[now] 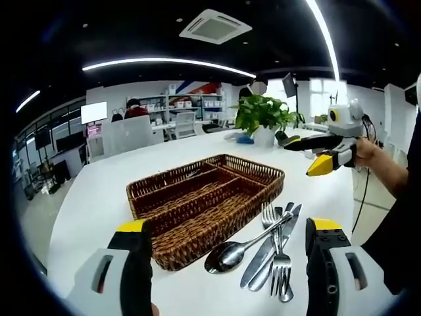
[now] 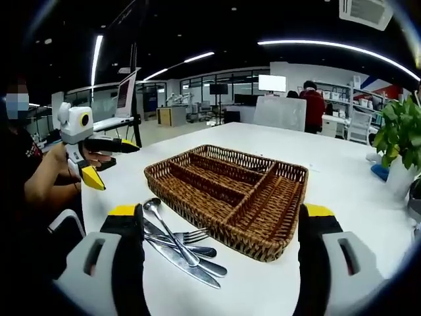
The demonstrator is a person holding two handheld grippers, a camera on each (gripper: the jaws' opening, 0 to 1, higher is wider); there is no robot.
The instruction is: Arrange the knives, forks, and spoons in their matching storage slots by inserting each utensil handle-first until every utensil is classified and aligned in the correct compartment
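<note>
A brown wicker cutlery basket with long slots and one crosswise slot lies on the white table, and I see nothing in its slots. Beside it lie a spoon, forks and knives in a loose overlapping pile. My left gripper is open, hovering short of the basket and the pile. My right gripper is open too, held in the air on the other side of the basket. Neither holds anything.
A potted plant in a white pot stands on the table beyond the basket. The table edge curves close on the left. A person's arm holds the left gripper beside the table. Chairs and shelves stand far behind.
</note>
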